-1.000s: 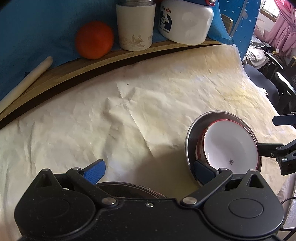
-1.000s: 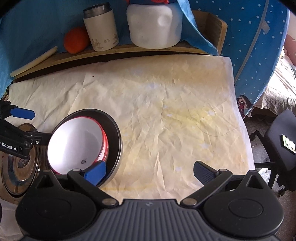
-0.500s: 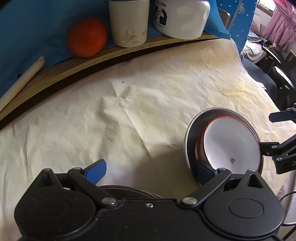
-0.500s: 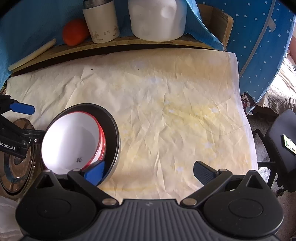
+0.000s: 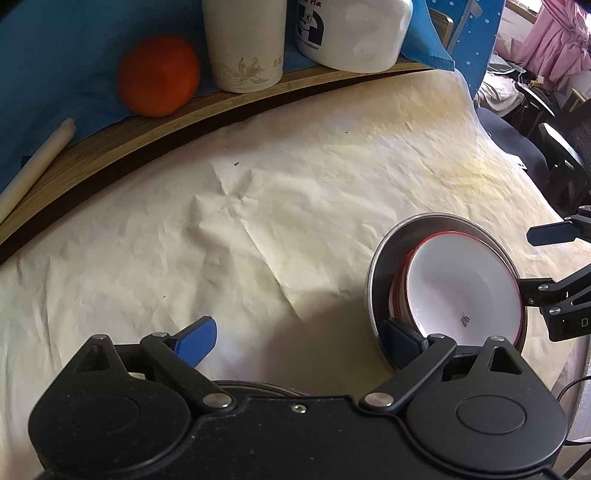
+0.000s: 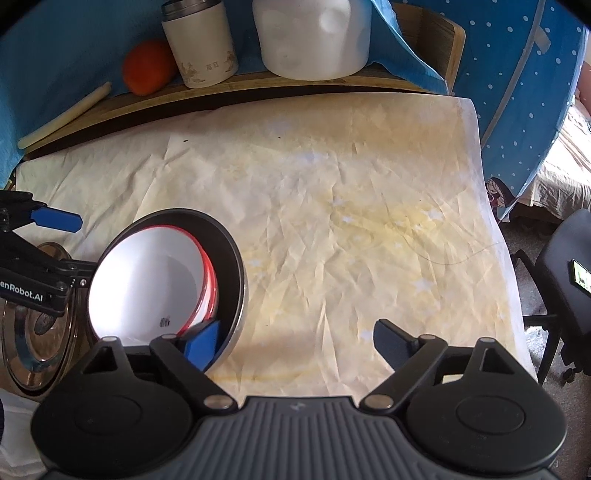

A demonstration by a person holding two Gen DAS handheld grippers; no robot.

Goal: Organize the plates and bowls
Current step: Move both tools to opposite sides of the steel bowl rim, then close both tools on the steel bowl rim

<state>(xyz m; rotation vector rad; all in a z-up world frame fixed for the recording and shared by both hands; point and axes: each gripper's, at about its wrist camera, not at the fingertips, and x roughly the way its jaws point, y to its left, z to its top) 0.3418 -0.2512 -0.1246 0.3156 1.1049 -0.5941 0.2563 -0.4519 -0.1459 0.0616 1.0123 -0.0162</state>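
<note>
Bowls: white, red-rimmed stack (image 5: 461, 291) (image 6: 147, 284) nested in a steel bowl (image 5: 380, 266) (image 6: 232, 266). The set is tilted, mouth facing up and toward the near edge; round, so no long axis to note. It sits near the front edge of the tabletop (image 5: 258, 206) (image 6: 351, 221), on a crumpled cream sheet.

Left claw (image 5: 299, 341): jaws wide and closing. Its dark pad (image 5: 400, 343) lies at the steel bowl's near wall; contact cannot be made out. Its blue pad (image 5: 197, 338) hangs over bare sheet, well apart from the bowls. No grip.

Right claw (image 6: 299, 341): jaws wide and closing. Its blue pad (image 6: 203, 341) is down at the steel bowl's near rim, between the white stack and the steel wall as far as can be told. Its dark pad (image 6: 391, 343) is over bare sheet. No grip either.

Open room: broad bare sheet behind the bowls and to the right in the right wrist view, running to the far and right edges of the tabletop. Past that edge, a dark chair (image 6: 565, 280).

Crowded side: steel lid (image 6: 33, 332) lying flat just beside the bowls, under the left claw.

Back: raised wooden ledge (image 5: 155, 136) carrying an orange (image 5: 159, 75) (image 6: 147, 66), a cream flask (image 5: 243, 44) (image 6: 201, 44), a white jug (image 5: 354, 33) (image 6: 314, 37) and a pale stick (image 5: 35, 162) (image 6: 66, 114), all well apart from the bowls. Blue cloth (image 5: 55, 55) behind.
</note>
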